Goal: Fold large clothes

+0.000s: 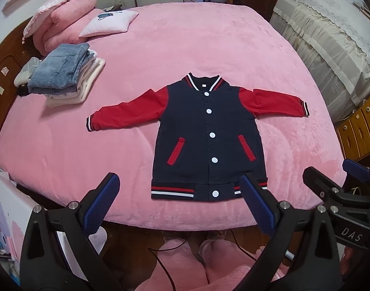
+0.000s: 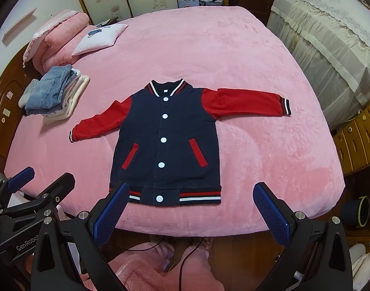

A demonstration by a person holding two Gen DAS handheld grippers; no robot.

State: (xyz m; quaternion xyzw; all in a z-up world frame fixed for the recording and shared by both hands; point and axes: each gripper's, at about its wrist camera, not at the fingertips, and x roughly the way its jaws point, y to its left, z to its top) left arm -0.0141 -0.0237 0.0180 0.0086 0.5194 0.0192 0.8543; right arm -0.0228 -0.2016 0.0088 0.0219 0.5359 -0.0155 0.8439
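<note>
A navy varsity jacket (image 1: 206, 143) with red sleeves and white snap buttons lies flat, front up, on the pink bed, both sleeves spread out sideways; it also shows in the right wrist view (image 2: 165, 143). Its striped hem faces me near the bed's front edge. My left gripper (image 1: 180, 201) is open and empty, held above the front edge just short of the hem. My right gripper (image 2: 189, 208) is open and empty, also just short of the hem. The right gripper shows at the right of the left wrist view (image 1: 330, 174).
A stack of folded clothes with jeans on top (image 1: 61, 72) sits at the bed's left. A pink folded quilt (image 1: 63, 17) and a small pillow (image 1: 109, 23) lie at the back left. A cream-covered bed (image 1: 330, 36) stands right. Wooden drawers (image 1: 359, 131) are beside it.
</note>
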